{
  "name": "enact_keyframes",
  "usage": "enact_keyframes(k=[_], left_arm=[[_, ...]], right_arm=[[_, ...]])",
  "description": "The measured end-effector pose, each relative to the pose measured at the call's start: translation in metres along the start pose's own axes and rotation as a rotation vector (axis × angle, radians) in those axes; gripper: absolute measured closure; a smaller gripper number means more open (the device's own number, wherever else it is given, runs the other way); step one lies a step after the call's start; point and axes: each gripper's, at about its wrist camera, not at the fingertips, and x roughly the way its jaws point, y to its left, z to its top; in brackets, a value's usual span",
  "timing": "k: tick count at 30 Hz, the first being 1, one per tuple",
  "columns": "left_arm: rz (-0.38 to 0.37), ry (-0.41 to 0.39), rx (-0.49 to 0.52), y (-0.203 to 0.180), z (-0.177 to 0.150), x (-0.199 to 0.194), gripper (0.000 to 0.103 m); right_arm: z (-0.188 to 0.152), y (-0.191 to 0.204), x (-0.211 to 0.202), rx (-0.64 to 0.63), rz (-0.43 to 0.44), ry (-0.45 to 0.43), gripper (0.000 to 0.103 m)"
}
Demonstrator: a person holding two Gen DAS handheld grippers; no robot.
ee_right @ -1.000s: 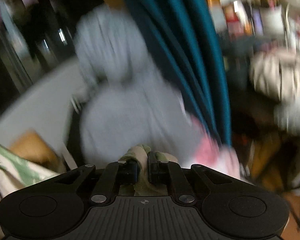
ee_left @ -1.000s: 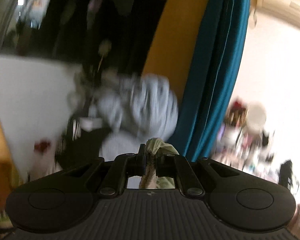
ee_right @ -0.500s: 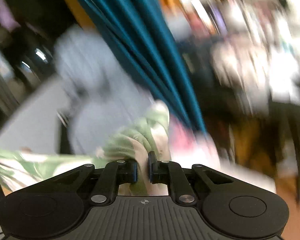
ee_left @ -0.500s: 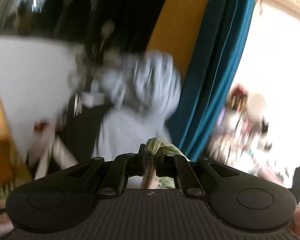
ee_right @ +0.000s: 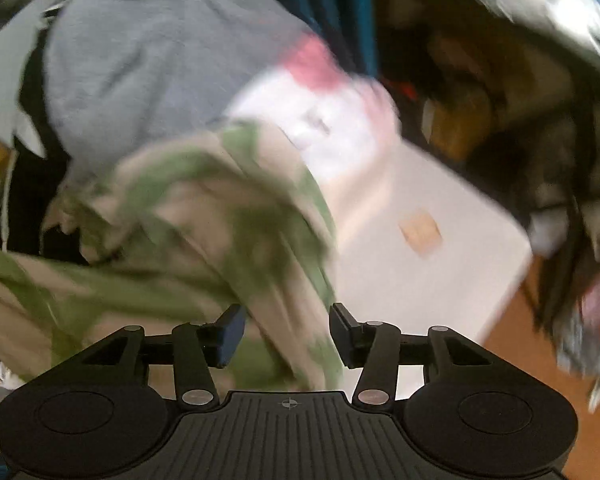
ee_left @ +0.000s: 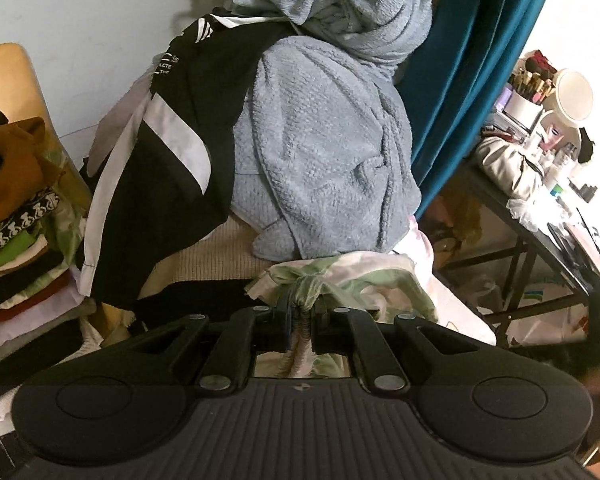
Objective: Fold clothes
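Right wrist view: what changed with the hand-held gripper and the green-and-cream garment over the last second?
The right hand-held gripper let go: its jaws, shut on the green-and-cream garment a second ago, now stand wide apart, with the cloth lying loose between and ahead of them. Both views have tipped downward toward the pile. Unchanged: the left hand-held gripper stays clamped on a bunched fold of the same garment, in front of the grey fleece robe.

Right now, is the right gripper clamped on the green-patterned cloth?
No: the right gripper stands open, its fingers apart with the green-patterned cloth lying loose between them.

A teal curtain (ee_left: 472, 80) hangs beside a cluttered black table (ee_left: 540, 236), bright daylight behind.
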Motion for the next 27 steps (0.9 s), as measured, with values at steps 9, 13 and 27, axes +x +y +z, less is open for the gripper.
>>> enact_keyframes(k=[9, 13, 27], left_arm=[[0.025, 0.028, 0.004, 0.015, -0.011, 0.000, 0.095], [0.017, 0.026, -0.003, 0.020, -0.012, -0.001, 0.095], [0.038, -0.438, 0.023, 0.020, 0.112, -0.080, 0.095]], right_arm=[[0.049, 0.114, 0.097, -0.354, 0.066, -0.010, 0.054], [0.057, 0.137, 0.120, -0.402, 0.081, 0.015, 0.067], [0.127, -0.004, -0.091, 0.091, 0.066, -0.545, 0.098]])
